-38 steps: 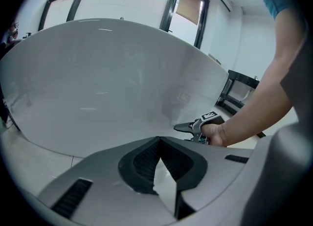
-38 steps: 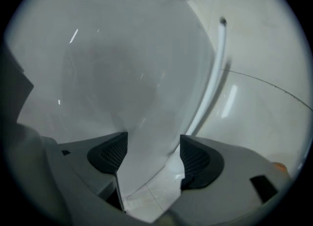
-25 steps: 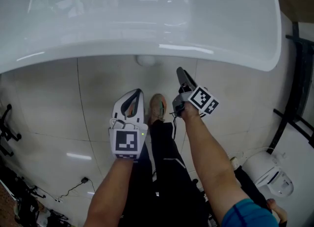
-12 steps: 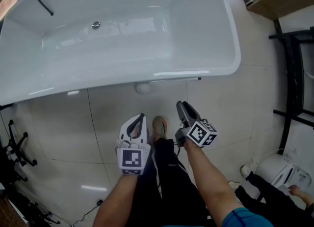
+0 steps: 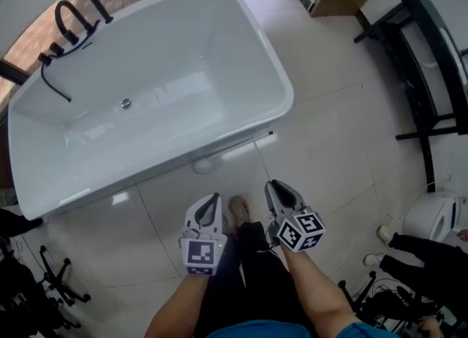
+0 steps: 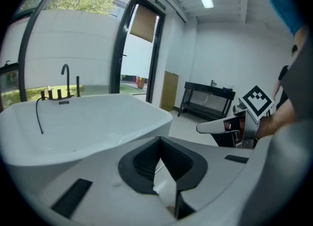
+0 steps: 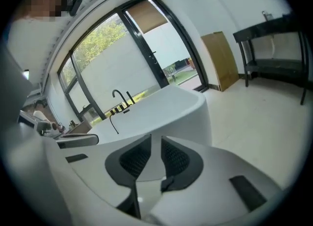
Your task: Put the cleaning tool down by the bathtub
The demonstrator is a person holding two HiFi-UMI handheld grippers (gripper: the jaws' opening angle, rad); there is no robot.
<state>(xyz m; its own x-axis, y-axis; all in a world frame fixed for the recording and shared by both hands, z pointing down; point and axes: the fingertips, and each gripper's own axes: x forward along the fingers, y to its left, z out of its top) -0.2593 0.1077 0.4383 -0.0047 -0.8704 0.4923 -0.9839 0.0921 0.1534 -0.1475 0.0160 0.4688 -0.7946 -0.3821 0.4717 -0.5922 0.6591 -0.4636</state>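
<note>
head view, looking steeply down. a white tub [image 5: 241, 51] stands slantwise on the tiled floor [image 5: 336, 132], with a black faucet [image 5: 69, 18] at its far left end. the cleaning tool [image 5: 203, 163] lies on the floor along the foot of the tub's near side. its white rounded head sits just under the rim, and its thin handle runs right toward the tub's near right corner; whether it touches the tub cannot be told. both grippers are held above the floor, well apart from the cleaning tool, one on either side of the person's shoe [image 5: 238, 208]. left gripper [image 5: 213, 199]: fingers [image 6: 144, 164] together at the tips, nothing between them. right gripper [image 5: 276, 185]: fingers [image 7: 134, 159] have just been closing and stand almost together, with a narrow slit left between the pads and nothing in it. both grippers point toward the tub. a black rack [image 5: 439, 25] stands at the floor's right edge.
</note>
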